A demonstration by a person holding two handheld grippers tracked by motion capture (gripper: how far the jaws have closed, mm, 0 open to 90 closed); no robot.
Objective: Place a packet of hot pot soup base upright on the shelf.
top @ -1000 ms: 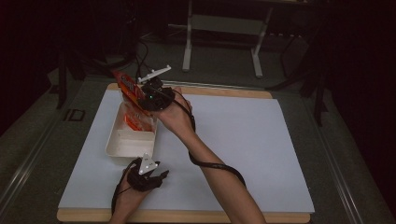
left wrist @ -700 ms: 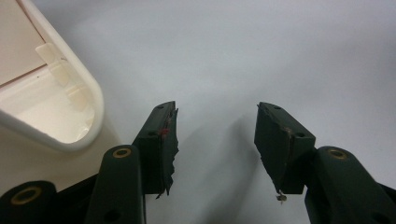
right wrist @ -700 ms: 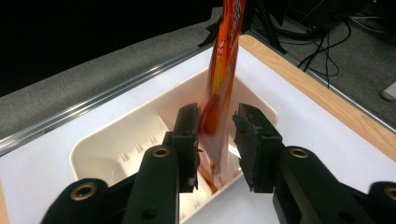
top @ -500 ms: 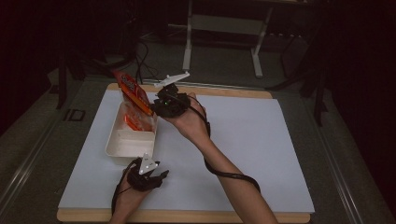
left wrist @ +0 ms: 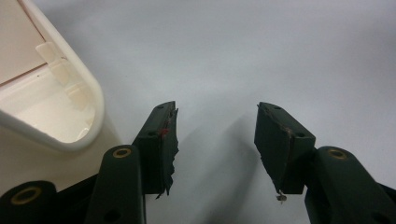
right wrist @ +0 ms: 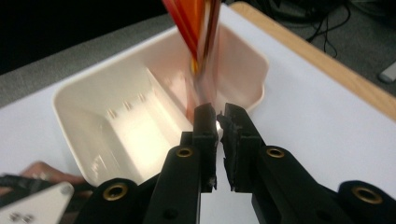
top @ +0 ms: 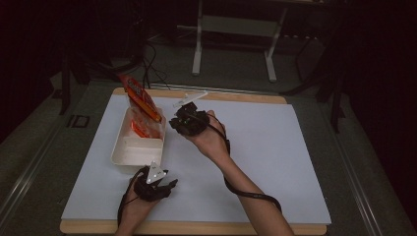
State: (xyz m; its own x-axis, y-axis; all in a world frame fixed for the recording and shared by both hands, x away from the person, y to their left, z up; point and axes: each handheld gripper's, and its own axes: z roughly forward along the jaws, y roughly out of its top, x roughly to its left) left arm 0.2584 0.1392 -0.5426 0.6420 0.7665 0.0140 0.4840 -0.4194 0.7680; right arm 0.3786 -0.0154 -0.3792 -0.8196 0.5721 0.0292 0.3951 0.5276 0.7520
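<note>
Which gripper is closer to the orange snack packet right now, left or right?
Right. The right gripper sits just beside the orange snack packet leaning in the white bin. The left gripper rests on the mat below the bin's near end.

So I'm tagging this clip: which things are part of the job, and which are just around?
In the job:
- orange packet
- cream bin
- right gripper, closed
- left gripper, open

Just around:
- white mat
- metal stand
- floor cables
</note>
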